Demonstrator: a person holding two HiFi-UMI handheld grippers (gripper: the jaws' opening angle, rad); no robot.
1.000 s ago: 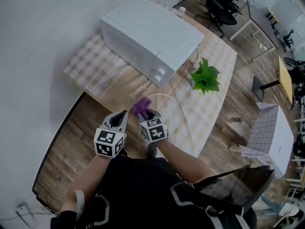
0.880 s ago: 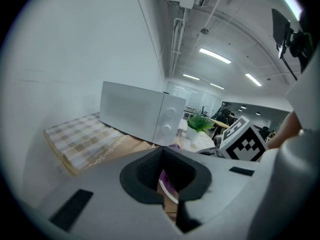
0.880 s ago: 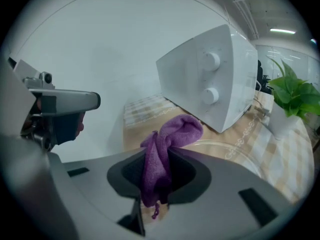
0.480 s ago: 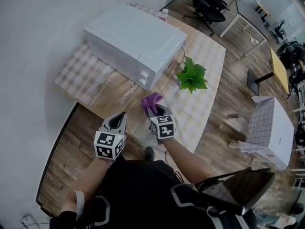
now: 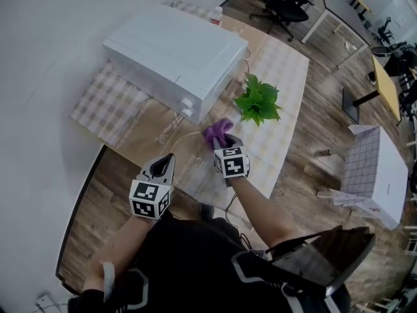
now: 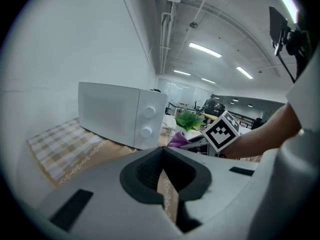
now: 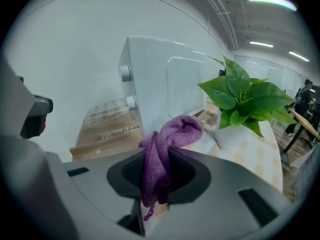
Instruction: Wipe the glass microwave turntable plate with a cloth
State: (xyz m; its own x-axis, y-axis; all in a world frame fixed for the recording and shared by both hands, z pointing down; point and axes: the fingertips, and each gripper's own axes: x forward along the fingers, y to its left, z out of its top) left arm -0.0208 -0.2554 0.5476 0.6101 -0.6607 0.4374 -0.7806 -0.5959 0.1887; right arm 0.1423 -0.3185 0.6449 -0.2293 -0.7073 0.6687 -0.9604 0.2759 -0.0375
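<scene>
On the bench, glass plate (image 5: 193, 154): lying flat near the front edge, just ahead of the microwave's door; only its faint rim shows clearly.
Cloth (image 5: 219, 132): purple, bunched, poking up out of the right gripper, right at the plate's far right rim. Whether it touches the glass, I can't tell.
Right gripper (image 5: 221, 141): jaws clamped on the cloth, a fold hanging down between them in the right gripper view.
Left gripper (image 5: 167, 158): jaws drawn together, nothing between them, hovering by the plate's near left side.
Microwave (image 5: 171, 52): white, door shut, set on a checked mat.
Plant (image 5: 258, 100): green, in a white pot, just right of the microwave, beyond the cloth.
Bench (image 5: 287, 75): wooden top.
</scene>
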